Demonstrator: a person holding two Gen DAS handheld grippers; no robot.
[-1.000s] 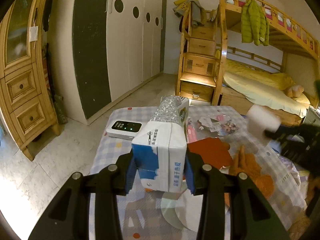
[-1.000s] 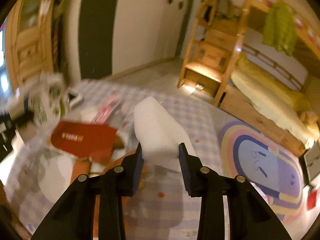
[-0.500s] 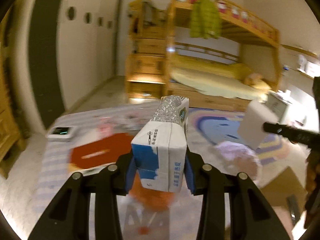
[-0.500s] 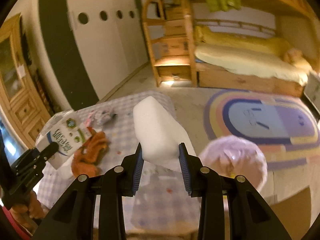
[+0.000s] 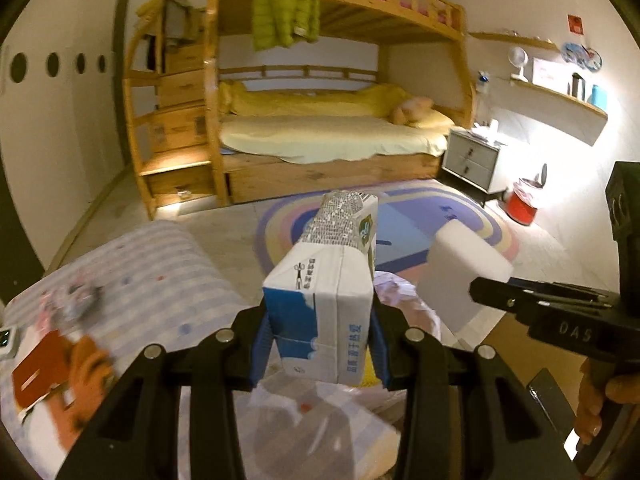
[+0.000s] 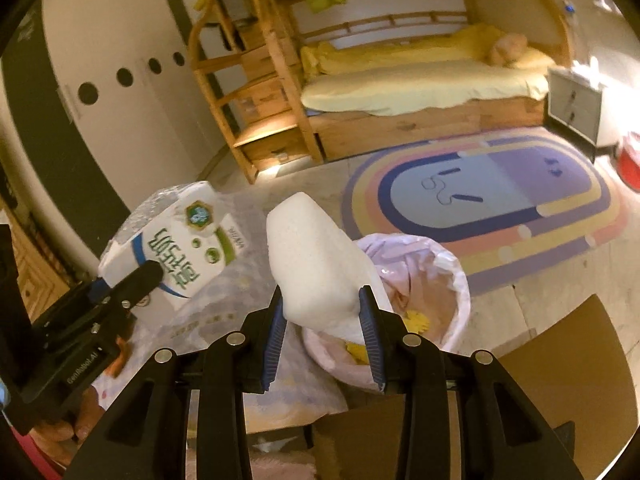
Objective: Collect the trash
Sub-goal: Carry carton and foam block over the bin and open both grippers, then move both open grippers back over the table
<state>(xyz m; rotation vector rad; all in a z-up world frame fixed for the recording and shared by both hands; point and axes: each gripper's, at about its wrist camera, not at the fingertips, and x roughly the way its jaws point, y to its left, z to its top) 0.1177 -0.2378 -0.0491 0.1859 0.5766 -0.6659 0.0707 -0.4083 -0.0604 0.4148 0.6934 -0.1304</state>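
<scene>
We hold the left gripper [image 5: 318, 354] angled downward at lower centre of the left wrist view, its jaws clamped on the sides of a blue-and-white milk carton [image 5: 326, 300] that stands upright with its foil top torn open. At right of that view our right gripper [image 5: 486, 288] reaches in from the edge, a hand [image 5: 600, 404] wrapped on its grip, jaws closed on a white foam block [image 5: 464, 272].

In the right wrist view the foam block [image 6: 316, 268] leans toward the upper left between the blue pads, directly over a pink-lined trash bin [image 6: 452, 292] whose open mouth shows yellow scraps inside. The carton [image 6: 176, 248] hangs just left of the bin's rim, above the near edge of the checked worktop [image 5: 160, 264]. A brown cardboard box [image 6: 560, 360] stands beside the bin at lower right. Beyond lies open floor with an oval rug [image 6: 500, 200], bounded by a wooden bunk bed [image 5: 328, 136] along the far wall.
</scene>
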